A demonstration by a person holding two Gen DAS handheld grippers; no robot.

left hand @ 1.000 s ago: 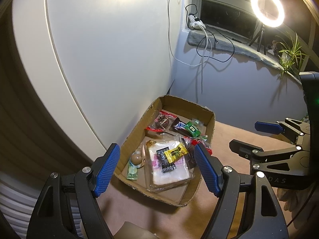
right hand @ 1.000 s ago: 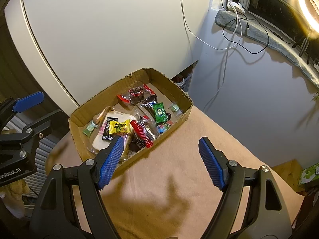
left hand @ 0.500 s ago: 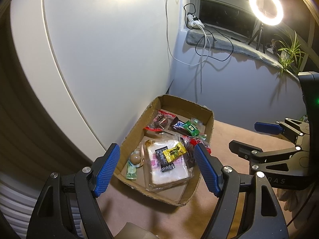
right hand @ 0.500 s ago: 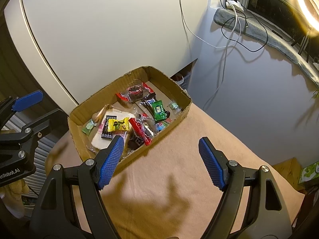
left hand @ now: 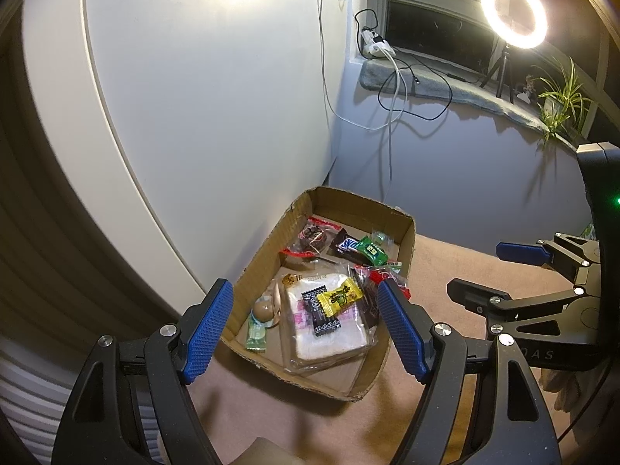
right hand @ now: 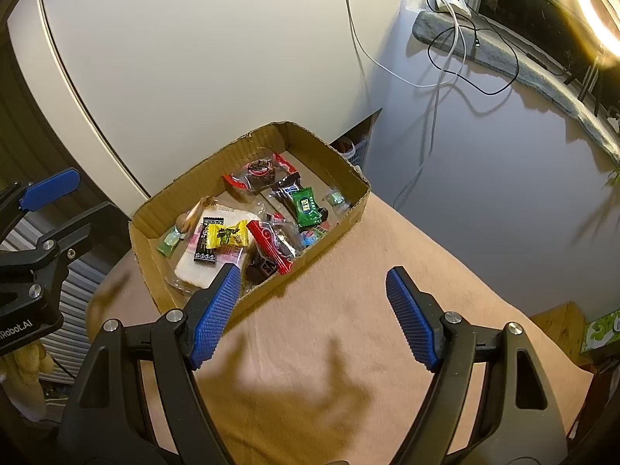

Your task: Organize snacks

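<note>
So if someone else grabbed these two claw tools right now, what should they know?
Left gripper: fingers open, empty, poised over the near end of the cardboard box.
Right gripper: open, empty, over the bare tan tabletop.
All snacks visible are in the box: yellow candy on the bread pack, green packet, red wrappers.
Done: nothing visibly sorted.
Left: all the sorting.

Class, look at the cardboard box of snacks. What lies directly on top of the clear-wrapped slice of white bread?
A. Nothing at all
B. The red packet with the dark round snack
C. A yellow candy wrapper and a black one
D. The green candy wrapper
C: the yellow candy wrapper and the black wrapper both rest on the bread slice in the cardboard box, while the green candy wrapper lies farther back.
</note>
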